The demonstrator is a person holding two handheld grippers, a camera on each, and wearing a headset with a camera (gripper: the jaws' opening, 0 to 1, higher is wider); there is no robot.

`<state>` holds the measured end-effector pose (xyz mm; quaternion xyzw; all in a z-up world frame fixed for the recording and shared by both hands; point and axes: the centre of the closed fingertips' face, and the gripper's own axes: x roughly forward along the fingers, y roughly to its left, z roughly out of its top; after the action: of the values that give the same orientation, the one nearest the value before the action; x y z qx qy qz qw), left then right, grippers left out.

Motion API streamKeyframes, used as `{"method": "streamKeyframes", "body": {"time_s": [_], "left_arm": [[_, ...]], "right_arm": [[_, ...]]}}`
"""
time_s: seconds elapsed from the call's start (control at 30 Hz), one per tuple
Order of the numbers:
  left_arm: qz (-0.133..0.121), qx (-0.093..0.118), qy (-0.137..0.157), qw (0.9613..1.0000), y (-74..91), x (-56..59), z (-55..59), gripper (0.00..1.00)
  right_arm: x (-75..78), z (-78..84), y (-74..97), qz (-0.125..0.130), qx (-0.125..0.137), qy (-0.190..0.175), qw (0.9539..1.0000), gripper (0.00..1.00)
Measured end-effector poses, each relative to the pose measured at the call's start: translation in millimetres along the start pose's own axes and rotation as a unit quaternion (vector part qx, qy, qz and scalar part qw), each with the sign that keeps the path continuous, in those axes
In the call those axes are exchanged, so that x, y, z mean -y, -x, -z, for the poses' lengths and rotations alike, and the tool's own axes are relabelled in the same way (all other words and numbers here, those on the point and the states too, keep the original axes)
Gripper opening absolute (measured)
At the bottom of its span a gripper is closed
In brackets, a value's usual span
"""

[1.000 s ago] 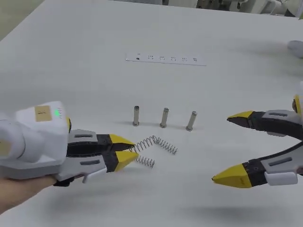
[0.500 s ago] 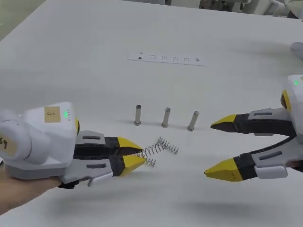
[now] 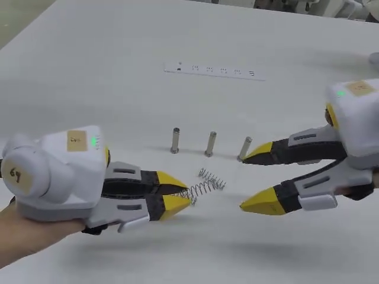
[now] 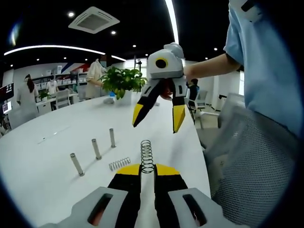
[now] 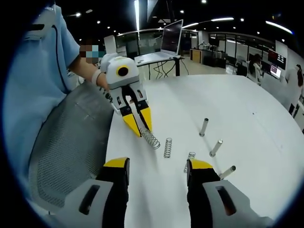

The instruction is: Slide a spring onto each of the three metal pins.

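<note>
Our left tool [image 3: 185,195] pinches one spring [image 3: 200,189] on the near side of the three bare pins [image 3: 211,144] on the table [image 3: 118,71]; the right tool [image 3: 245,184] gapes wide. Next we need to line the spring up over a pin.

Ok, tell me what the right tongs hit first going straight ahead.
Probably the loose silver coil spring on the white table, then the held spring in the left tongs; height is unclear.
</note>
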<state>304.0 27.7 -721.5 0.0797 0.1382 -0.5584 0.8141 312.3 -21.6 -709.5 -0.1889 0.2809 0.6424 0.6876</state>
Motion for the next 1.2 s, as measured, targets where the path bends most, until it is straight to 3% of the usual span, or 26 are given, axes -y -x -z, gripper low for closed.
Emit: {"method": "streamKeyframes", "body": {"time_s": [0.53, 1.2], "left_arm": [[0.014, 0.000, -0.005, 0.9999, -3.6, 7.9, -0.5, 0.02], [0.021, 0.004, -0.007, 0.9997, -7.0, 13.7, -3.3, 0.02]], "right_arm": [[-7.6, -4.3, -13.8, -0.038, -0.013, 0.010, 0.9991, 0.24], [-15.9, -1.7, -22.7, -0.066, -0.025, 0.013, 0.9974, 0.14]]}}
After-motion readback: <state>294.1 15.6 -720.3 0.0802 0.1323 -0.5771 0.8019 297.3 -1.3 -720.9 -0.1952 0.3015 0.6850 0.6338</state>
